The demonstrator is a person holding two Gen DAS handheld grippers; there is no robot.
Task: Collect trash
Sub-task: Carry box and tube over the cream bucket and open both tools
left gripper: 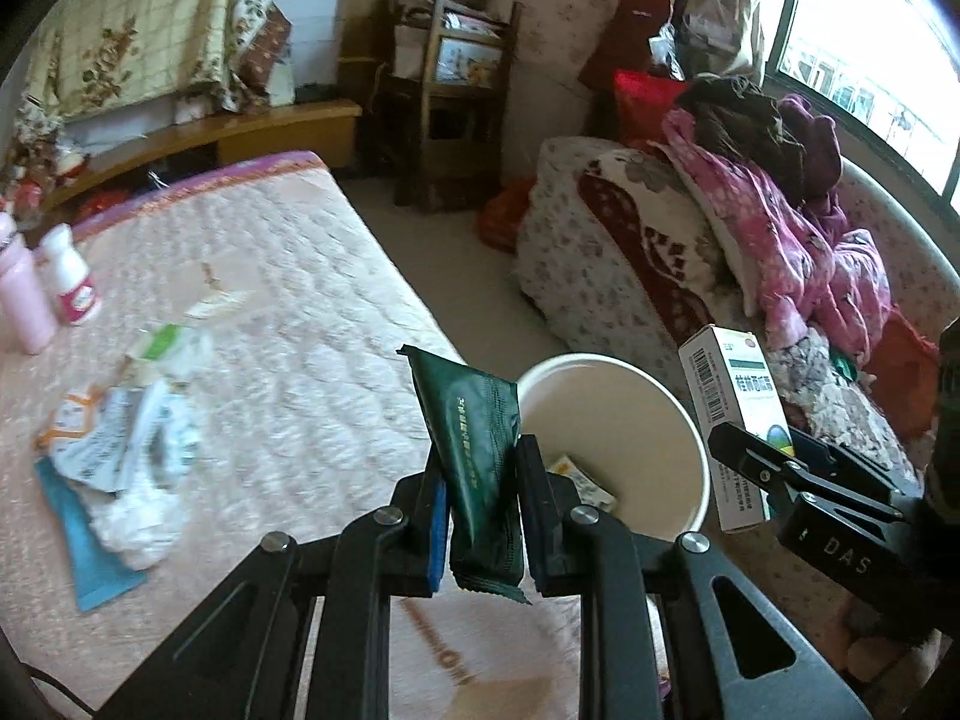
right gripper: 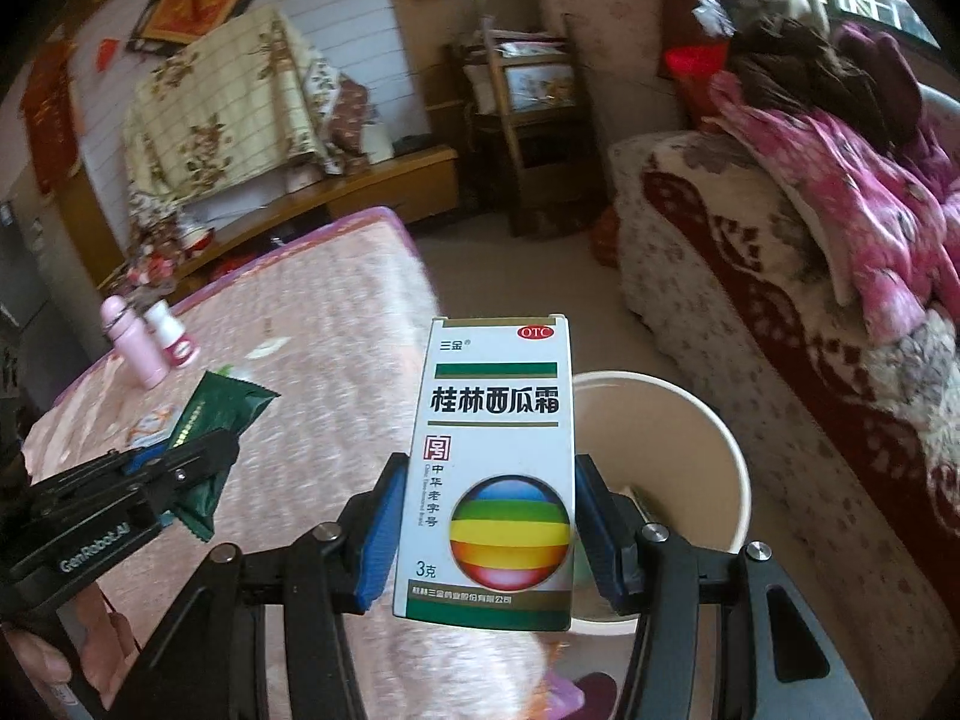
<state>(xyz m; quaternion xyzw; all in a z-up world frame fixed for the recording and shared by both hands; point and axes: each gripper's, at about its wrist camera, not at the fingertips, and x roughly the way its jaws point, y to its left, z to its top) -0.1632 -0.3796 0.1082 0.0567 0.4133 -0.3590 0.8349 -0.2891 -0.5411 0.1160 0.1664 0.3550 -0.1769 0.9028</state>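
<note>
We're pinching light crinkly wrapper (left gripper: 477, 468) mid-body in left claw (left gripper: 480, 480); right claw (right gripper: 486, 516) squeezing stiff, crushable carton (right gripper: 492, 468) by sides, nearing bucket (left gripper: 678, 420).

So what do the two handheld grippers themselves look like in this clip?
Both are matt black scissor-linkage frames with silver pivot bolts and blue pads inside the fingers. The left gripper shows white "GenRobot.AI" lettering on its body in the right wrist view; the right gripper shows "DAS" lettering in the left wrist view. No sleeves are visible.

A dark green wrapper (left gripper: 480, 456) is seen, a white box (right gripper: 495, 468) striped in rainbow colours, a cream bucket (left gripper: 654, 420), a pink quilted bed (left gripper: 288, 300).
</note>
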